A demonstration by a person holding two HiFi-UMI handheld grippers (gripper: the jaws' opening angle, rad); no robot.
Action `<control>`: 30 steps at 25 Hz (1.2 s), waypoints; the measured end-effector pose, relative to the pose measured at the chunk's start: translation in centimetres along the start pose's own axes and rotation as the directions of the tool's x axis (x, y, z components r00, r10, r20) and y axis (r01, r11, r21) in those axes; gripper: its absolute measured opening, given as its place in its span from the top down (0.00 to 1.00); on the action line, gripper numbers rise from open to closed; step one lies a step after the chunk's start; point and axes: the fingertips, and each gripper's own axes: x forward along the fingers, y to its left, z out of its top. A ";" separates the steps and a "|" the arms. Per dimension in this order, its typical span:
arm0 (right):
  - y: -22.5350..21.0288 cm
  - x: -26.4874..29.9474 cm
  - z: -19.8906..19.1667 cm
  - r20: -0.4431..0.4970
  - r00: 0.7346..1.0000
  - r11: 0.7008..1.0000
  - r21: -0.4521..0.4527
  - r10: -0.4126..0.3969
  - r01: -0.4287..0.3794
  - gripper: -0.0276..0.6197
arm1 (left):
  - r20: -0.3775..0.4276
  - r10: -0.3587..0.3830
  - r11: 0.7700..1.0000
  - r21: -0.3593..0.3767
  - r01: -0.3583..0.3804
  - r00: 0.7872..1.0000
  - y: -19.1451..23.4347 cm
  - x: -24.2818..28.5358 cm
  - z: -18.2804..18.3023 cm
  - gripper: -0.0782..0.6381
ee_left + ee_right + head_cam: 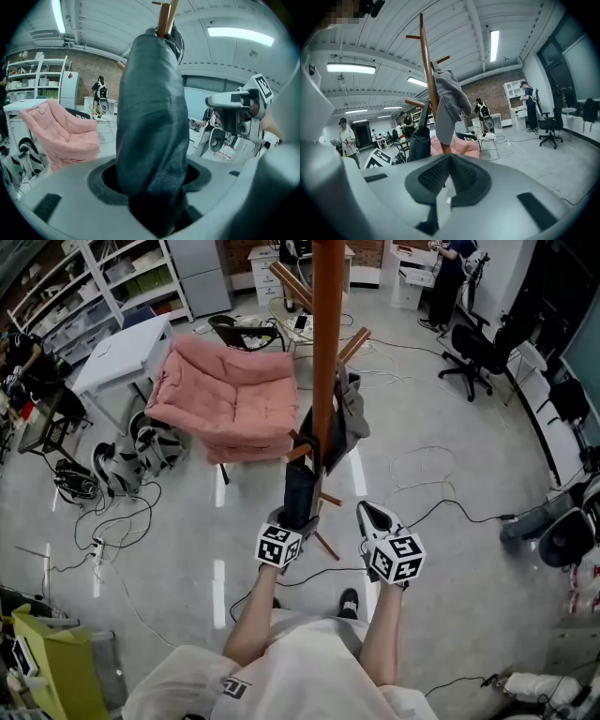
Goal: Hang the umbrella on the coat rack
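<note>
A dark folded umbrella (302, 486) hangs upright against the wooden coat rack (326, 334), its top up by a peg (164, 18). My left gripper (298, 517) stands round its lower part. In the left gripper view the umbrella (150, 122) fills the space between the jaws, with dark gaps at both pads, so the left gripper (150, 187) is open. My right gripper (373, 514) hovers just right of it, shut and holding nothing (449, 164). The right gripper view shows the rack (427, 61) and the umbrella (421, 140) ahead to the left.
A grey garment (352, 413) hangs on the rack's right side. A pink cushioned chair (230, 395) and a white table (122, 352) stand left of the rack. The rack's foot (328, 545) splays near my grippers. Cables (122, 521) lie across the floor, and an office chair (473, 357) is at far right.
</note>
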 end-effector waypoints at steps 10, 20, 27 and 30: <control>-0.1 0.0 0.0 -0.008 1.000 1.000 0.011 0.003 -0.003 0.95 | 0.017 0.031 1.000 0.001 -0.031 0.999 0.7 -0.2 1.1 0.48; 1.7 0.4 -1.9 -0.032 0.999 1.000 0.006 0.021 -0.021 0.95 | 0.122 0.037 0.999 -0.003 -0.037 0.992 1.5 -3.5 3.4 0.48; 2.9 1.0 -2.6 -0.054 0.998 1.000 0.011 0.029 -0.028 0.95 | 0.178 0.047 0.998 0.039 -0.055 0.983 1.6 -6.3 6.1 0.48; 3.5 1.0 -2.9 -0.056 0.998 1.000 0.020 0.021 -0.020 0.95 | 0.192 0.038 0.997 0.053 -0.049 0.981 1.5 -7.5 6.3 0.48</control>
